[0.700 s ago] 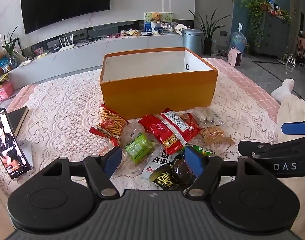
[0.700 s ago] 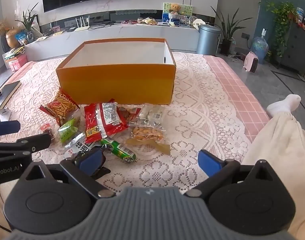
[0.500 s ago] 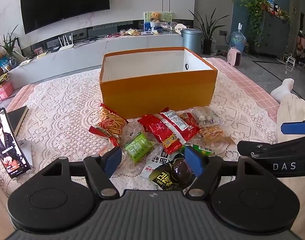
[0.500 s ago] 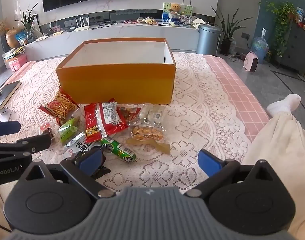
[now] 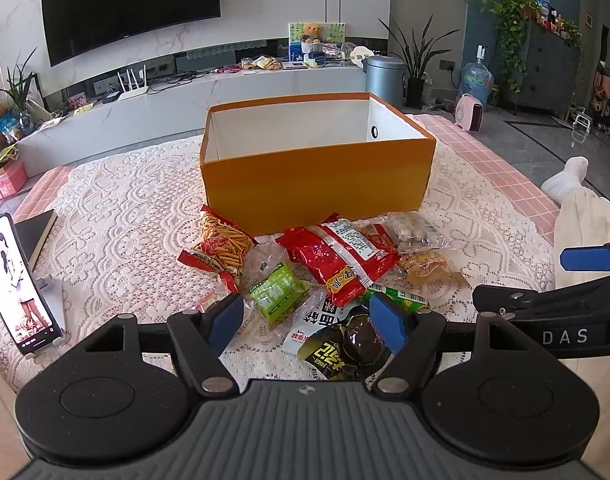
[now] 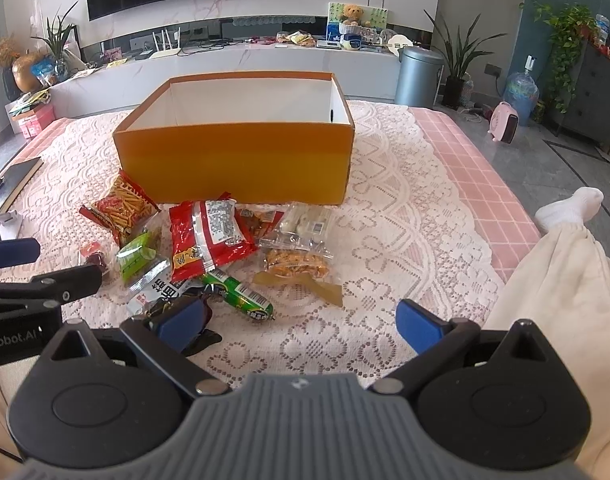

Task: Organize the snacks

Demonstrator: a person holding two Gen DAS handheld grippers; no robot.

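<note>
An open orange box (image 5: 317,184) (image 6: 233,166) with a white inside stands on the lace cloth. Before it lies a heap of snack packets: a red bag (image 5: 337,256) (image 6: 209,236), a pack of orange sticks (image 5: 217,240) (image 6: 121,208), a green packet (image 5: 277,292) (image 6: 139,254), a green sausage (image 6: 237,296), clear bags (image 6: 301,240) and a dark packet (image 5: 345,348). My left gripper (image 5: 305,320) hovers open just short of the heap, over the dark packet. My right gripper (image 6: 301,322) stands wide open over bare cloth to the right of the heap, nothing between its fingers.
A phone on a stand (image 5: 21,284) and a dark book (image 5: 35,232) lie at the left of the cloth. A person's leg in pale cloth with a white sock (image 6: 569,208) lies at the right. Behind are a TV console, bin and plants.
</note>
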